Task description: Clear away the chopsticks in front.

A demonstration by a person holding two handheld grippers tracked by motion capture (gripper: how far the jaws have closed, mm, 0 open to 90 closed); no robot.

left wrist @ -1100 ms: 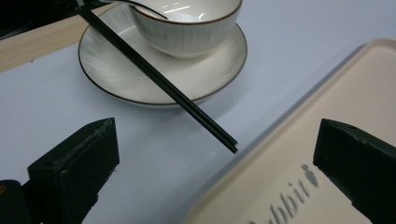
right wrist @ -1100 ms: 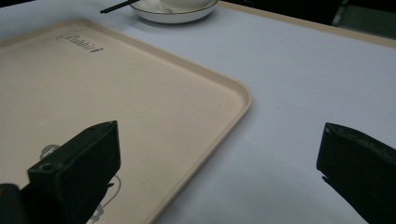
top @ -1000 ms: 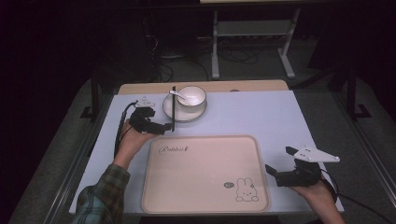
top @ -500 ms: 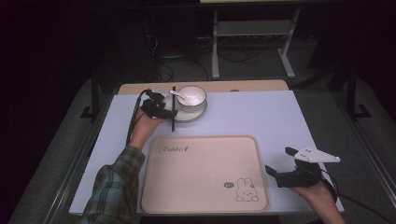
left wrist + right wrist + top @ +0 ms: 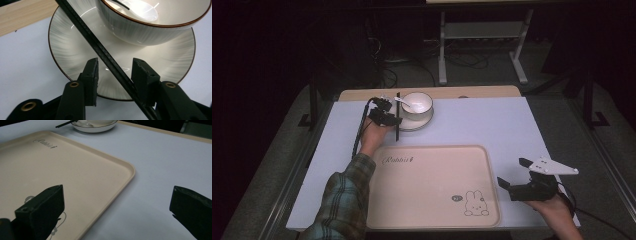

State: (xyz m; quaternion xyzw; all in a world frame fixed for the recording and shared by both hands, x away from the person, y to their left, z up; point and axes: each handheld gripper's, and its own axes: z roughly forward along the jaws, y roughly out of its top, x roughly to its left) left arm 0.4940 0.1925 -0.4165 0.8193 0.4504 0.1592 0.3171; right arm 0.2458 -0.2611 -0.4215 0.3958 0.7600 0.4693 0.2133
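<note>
A white bowl (image 5: 417, 103) with a white spoon (image 5: 404, 101) stands on a ribbed white plate (image 5: 412, 123) at the table's far middle. A black chopstick (image 5: 398, 116) lies across the plate's left side and points toward me. My left gripper (image 5: 387, 117) sits at the plate's near-left rim. In the left gripper view it (image 5: 115, 65) is open, one jaw on each side of the chopstick (image 5: 100, 48), just above the plate (image 5: 72, 47) and below the bowl (image 5: 150, 30). My right gripper (image 5: 514, 177) hangs open and holds nothing at the near right, beside the tray (image 5: 432, 185).
The beige tray (image 5: 62, 170), with a rabbit print and nothing on it, fills the near middle of the pale table (image 5: 492, 125). A wooden strip (image 5: 482, 92) runs along the table's far edge. Dark floor, cables and a metal stand lie beyond.
My left gripper has moved forward and right from the tray's far-left corner to the plate, and now straddles the chopstick. The right gripper has stayed put.
</note>
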